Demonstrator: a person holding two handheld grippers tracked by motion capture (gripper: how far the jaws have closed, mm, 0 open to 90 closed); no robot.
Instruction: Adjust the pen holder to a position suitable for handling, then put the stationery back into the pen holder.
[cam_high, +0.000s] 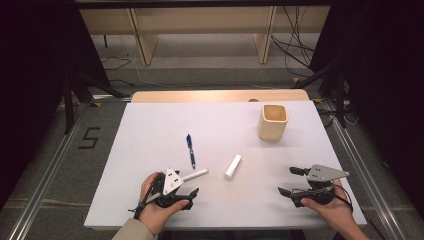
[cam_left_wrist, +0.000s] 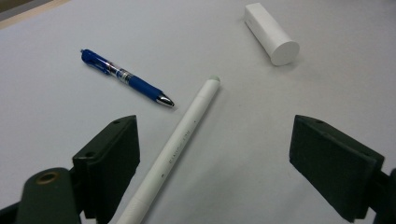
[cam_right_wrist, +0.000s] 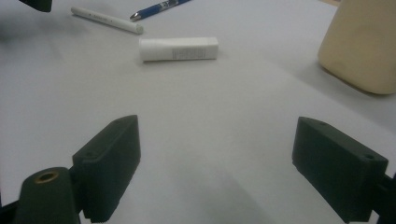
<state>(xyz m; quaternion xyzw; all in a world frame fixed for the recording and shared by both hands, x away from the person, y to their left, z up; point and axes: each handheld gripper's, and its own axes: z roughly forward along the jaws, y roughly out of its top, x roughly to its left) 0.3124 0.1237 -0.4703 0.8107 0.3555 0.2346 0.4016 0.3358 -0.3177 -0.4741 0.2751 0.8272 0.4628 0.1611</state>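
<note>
A white pen (cam_high: 193, 175) lies on the white table (cam_high: 150, 125), its near end between the wide-apart jaws of my left gripper (cam_high: 181, 184). In the left gripper view the white pen (cam_left_wrist: 187, 135) runs close beside the left jaw without being pressed; my left gripper (cam_left_wrist: 215, 168) is open. Beyond it lie a blue pen (cam_left_wrist: 126, 78) and a short white tube (cam_left_wrist: 273, 33). My right gripper (cam_high: 291, 181) rests open near the table's front right, nothing between its jaws (cam_right_wrist: 215, 172). Ahead of it are the white tube (cam_right_wrist: 179, 48) and a beige cup (cam_right_wrist: 362, 46).
The beige cup (cam_high: 273, 122) stands upright at the back right of the table. The blue pen (cam_high: 190, 150) and white tube (cam_high: 233, 166) lie in the middle. A wooden strip (cam_high: 220, 95) borders the far edge. Floor rails, cables and shelving lie beyond.
</note>
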